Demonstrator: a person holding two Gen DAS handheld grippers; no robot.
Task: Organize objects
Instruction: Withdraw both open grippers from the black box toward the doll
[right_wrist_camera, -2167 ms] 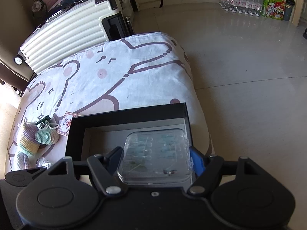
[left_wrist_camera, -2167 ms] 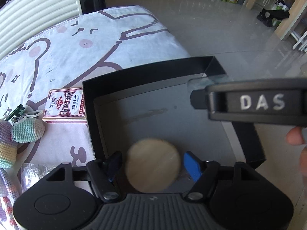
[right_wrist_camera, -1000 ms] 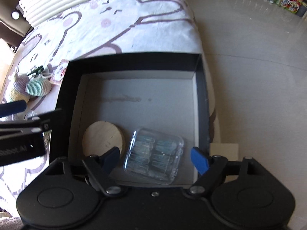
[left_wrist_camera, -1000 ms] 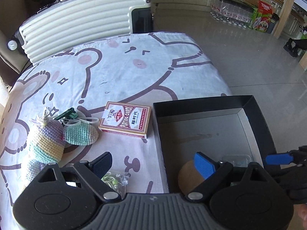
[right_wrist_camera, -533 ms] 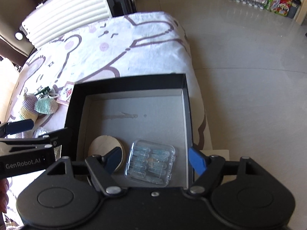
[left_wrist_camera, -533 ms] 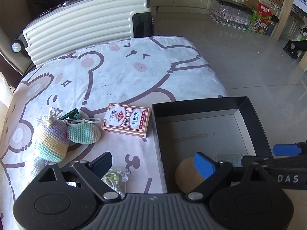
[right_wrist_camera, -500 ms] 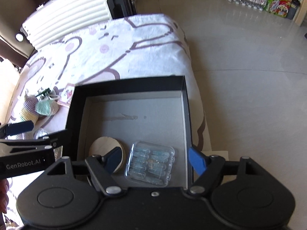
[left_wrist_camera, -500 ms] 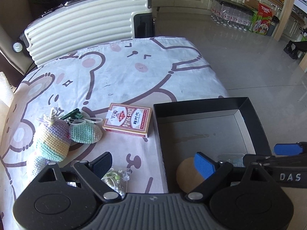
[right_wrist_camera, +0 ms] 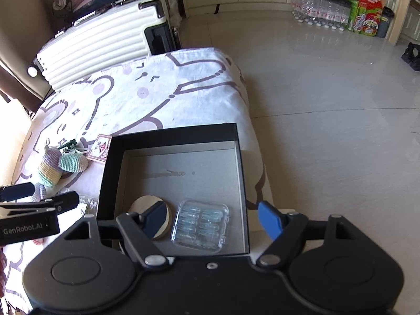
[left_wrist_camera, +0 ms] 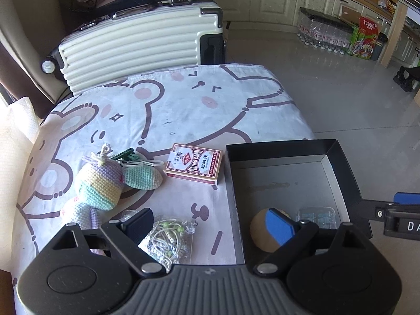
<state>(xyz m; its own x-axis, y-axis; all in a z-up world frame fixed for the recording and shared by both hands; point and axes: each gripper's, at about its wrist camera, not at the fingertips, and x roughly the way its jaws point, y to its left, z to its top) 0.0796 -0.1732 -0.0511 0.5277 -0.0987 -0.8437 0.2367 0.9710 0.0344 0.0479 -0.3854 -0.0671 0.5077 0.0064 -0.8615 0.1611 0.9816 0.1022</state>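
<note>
Jaws of both grippers gape empty; only the left view shows the bead bag (left_wrist_camera: pixel 168 239).

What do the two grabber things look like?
Both are black plastic. The left tongs have a ribbed grey grip, two round black discs and blue pads on angled fingers. The right tongs look the same but with a smooth black base. Side labels read "GenRobot.AI" on the left and "DA" on the right.
</note>
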